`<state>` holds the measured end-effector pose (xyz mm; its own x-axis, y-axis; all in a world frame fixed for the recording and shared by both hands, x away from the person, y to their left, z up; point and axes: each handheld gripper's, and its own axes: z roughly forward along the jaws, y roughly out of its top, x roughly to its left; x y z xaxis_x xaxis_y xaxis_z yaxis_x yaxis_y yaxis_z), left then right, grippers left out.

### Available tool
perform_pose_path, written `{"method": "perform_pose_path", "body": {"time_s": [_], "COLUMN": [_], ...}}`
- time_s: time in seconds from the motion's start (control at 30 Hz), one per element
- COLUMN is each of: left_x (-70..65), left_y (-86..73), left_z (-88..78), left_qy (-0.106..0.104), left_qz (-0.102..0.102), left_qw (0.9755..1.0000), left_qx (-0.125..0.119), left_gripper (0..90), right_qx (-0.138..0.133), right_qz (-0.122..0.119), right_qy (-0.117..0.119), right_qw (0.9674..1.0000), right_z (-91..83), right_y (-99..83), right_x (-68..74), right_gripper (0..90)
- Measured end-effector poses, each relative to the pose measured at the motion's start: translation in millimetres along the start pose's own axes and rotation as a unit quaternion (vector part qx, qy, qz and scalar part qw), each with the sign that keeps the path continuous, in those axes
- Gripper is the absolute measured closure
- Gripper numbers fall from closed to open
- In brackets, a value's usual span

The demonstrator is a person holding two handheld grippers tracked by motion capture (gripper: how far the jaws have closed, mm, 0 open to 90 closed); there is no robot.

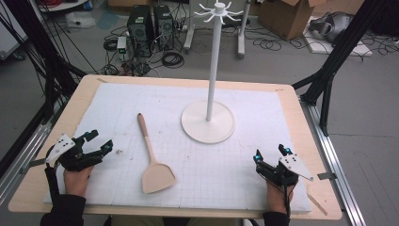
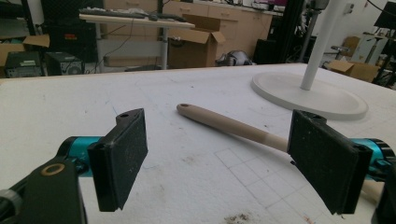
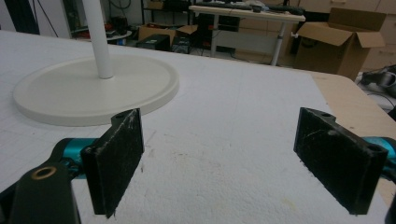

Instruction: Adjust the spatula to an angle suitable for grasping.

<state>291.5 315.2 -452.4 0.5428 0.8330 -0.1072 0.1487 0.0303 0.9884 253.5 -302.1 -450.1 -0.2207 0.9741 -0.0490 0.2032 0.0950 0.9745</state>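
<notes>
Two grippers rest low on the white mat [image 1: 117,101], either side of the white hook stand [image 1: 208,121]. The left gripper [image 1: 101,142], jaws spread wide and empty, sits well left of the stand; the wooden spatula [image 1: 153,159] lies between it and the stand's base, handle pointing away. The right gripper [image 1: 271,153], jaws likewise apart, sits near the stand's right front.

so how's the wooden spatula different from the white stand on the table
The wooden spatula lies flat on the white mat; the white stand rises upright from a round base. The spatula is tan wood with a flat blade; the stand is white, with hooks at its top. The spatula lies nearer the left hand-held gripper than the stand does. Both rest untouched on the mat.
</notes>
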Motion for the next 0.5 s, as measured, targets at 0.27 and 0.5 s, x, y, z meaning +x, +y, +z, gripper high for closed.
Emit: {"method": "perform_pose_path", "body": {"time_s": [0.27, 0.5], "left_x": [0.3, -0.3], "left_y": [0.0, 0.1], "left_z": [-0.4, 0.1], "left_qy": [-0.001, 0.001], "left_qz": [0.001, 0.001], "left_qw": [1.0000, 1.0000], "left_qx": [0.001, 0.000], "left_gripper": [21.1, 22.0], "right_qx": [-0.002, -0.001], "right_qz": [-0.001, -0.002], "right_qy": [-0.002, 0.000], "right_qw": [1.0000, 1.0000], "right_z": [-0.3, -0.2], "right_y": [-0.1, 0.0], "right_x": [-0.6, -0.2], "right_gripper": [14.7, 14.7]}}
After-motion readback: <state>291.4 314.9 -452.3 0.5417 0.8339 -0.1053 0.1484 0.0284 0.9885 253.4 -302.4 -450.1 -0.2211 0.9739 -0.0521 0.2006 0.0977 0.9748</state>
